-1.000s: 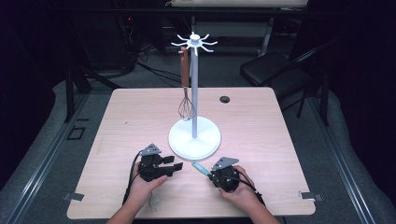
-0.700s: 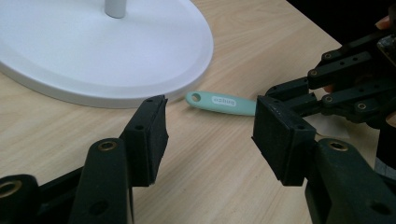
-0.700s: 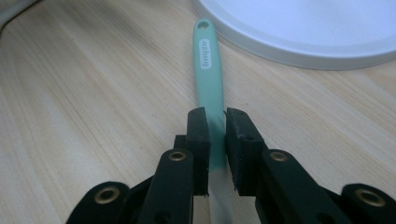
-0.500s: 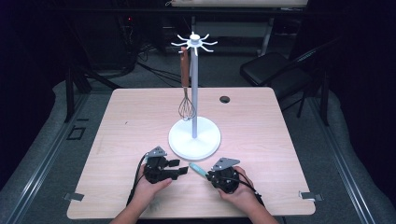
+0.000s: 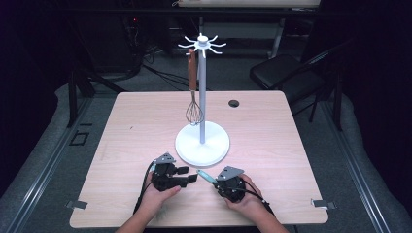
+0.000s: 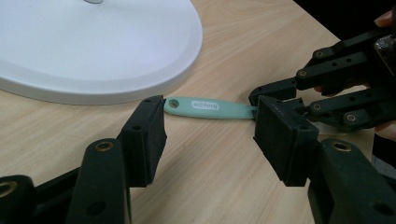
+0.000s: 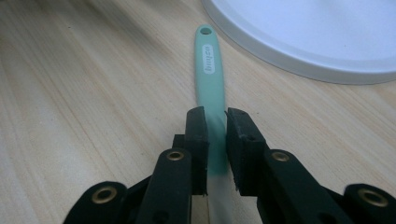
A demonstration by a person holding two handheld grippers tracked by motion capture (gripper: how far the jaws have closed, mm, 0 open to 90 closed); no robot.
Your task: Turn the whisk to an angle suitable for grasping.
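**Two grippers meet at a green handle near the stand's base**

At the left of the high view, the left gripper [image 5: 190,177] lies low over the table [image 5: 126,126], held in the person's left hand [image 5: 158,194], its jaws pointing right. In the left gripper view its two black pads stand spread wide with bare wood between them, pressing on nothing. Just beyond its left pad [image 6: 147,135] lies the holed tip of the handle [image 6: 210,108], close to that pad; whether they touch I cannot tell.

The handle is mint green, slim, with a small white label and a hanging hole at its free end. It lies flat on the table just in front of the round white base [image 5: 202,143] of the stand [image 5: 202,87], near the base rim but apart from it.

From the base a white pole rises to a ring of hooks; a whisk [image 5: 193,109] with a brown wooden grip hangs from one hook on the pole's left, its wire head just above the base.

Farther right, the right gripper [image 5: 214,178], in the right hand [image 5: 245,196], points left. In the right gripper view [image 7: 215,123] its jaws, which have just been opening a little, stand narrowly apart on either side of the handle's near end, close against it. A small black disc [image 5: 233,103] sits on the table's far side.
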